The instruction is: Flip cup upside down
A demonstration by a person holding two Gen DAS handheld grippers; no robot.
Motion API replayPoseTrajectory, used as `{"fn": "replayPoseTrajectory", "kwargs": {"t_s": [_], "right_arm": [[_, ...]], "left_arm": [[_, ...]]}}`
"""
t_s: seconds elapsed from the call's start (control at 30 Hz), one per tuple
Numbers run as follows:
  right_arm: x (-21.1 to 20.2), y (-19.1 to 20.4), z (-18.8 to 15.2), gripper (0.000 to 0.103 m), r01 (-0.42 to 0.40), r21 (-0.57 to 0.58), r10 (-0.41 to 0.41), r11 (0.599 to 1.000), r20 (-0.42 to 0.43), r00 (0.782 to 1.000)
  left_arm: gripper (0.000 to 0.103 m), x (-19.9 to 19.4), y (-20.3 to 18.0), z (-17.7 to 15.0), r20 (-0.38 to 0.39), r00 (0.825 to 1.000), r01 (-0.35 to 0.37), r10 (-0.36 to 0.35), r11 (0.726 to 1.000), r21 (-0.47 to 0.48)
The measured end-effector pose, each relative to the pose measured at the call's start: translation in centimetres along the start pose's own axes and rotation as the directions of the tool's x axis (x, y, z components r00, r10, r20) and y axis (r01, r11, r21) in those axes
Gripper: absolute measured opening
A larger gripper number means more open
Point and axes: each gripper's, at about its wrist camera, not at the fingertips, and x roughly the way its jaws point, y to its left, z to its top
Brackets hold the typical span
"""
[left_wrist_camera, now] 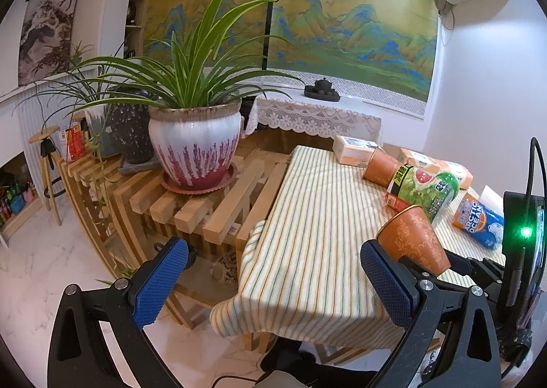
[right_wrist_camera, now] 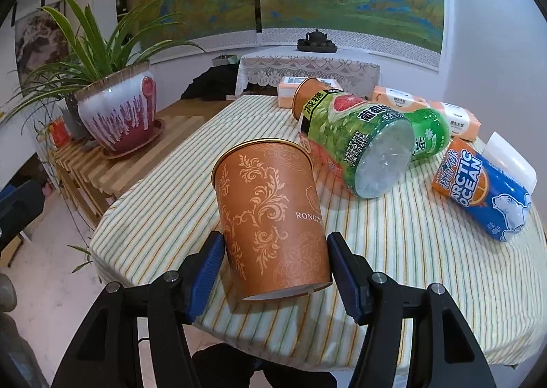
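Between the blue pads of the right gripper (right_wrist_camera: 273, 271) sits an orange paper cup (right_wrist_camera: 271, 217) with a pale scroll pattern, pinched at its narrower base end; the cup is tilted, its gold-rimmed mouth pointing away and slightly up, above the near part of the striped tablecloth (right_wrist_camera: 410, 251). Whether the cup's lower edge touches the cloth cannot be told. From the left wrist view the same cup (left_wrist_camera: 413, 239) appears at the right, just beyond one pad of the left gripper (left_wrist_camera: 273, 282), whose fingers are spread wide with nothing between them, over the near left corner of the table. Farther back on the cloth lie a green-labelled plastic bottle (right_wrist_camera: 359, 145) on its side with its clear base toward the camera, a second orange cup (right_wrist_camera: 309, 93) on its side behind it, a second green bottle (right_wrist_camera: 430, 131), packs of tissues (right_wrist_camera: 427, 107) at the far edge, and an orange-and-blue "Arctic Ocean" can (right_wrist_camera: 478, 186) at the right. Left of the table, a spider plant in a white and purple glazed pot (left_wrist_camera: 195, 145) stands on a slatted wooden rack (left_wrist_camera: 191, 206).
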Motion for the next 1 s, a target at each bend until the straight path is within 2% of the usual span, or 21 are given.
{"fn": "replayPoseTrajectory", "kwargs": {"t_s": [0.1,0.17,0.23,0.6,0.73,0.83,1.0], "right_arm": [[0.1,0.0,-0.1,0.060,-0.001,-0.005,0.001,1.000,0.002,1.000],[-0.1,-0.2,-0.2,0.070,-0.011,0.002,0.011,1.000,0.008,1.000],[-0.6,-0.6,-0.2,0.075,-0.023,0.013,0.022,1.000,0.022,1.000],[-4.6,-3.0,-1.9,0.076,-0.078,0.037,0.076,0.996,0.073,0.994],[-7.4,-5.3,-3.2,0.076,-0.042,0.065,0.034,0.997,0.108,0.994],[-8.8,-7.2,-3.9,0.076,-0.026,0.101,0.013,0.995,0.120,0.993],[-10.7,-9.9,-5.1,0.077,0.023,0.137,-0.043,0.990,0.149,0.988]], "left_arm": [[0.102,0.0,0.0,-0.2,-0.002,1.000,0.001,-0.001,1.000,-0.002],[0.102,-0.1,-0.1,-0.3,-0.003,1.000,0.004,-0.004,1.000,-0.003],[0.102,-0.1,-0.2,-0.3,-0.003,1.000,0.004,-0.004,1.000,0.000],[0.102,-1.1,-1.9,-0.7,0.017,1.000,0.020,-0.020,1.000,-0.009],[0.102,-1.2,-3.9,-1.5,0.004,0.999,0.046,-0.046,0.999,-0.011],[0.102,-1.1,-6.6,-2.2,-0.005,0.996,0.086,-0.086,0.996,0.018],[0.102,0.0,-11.0,-4.0,-0.014,0.994,0.104,-0.104,0.994,0.024]]}}
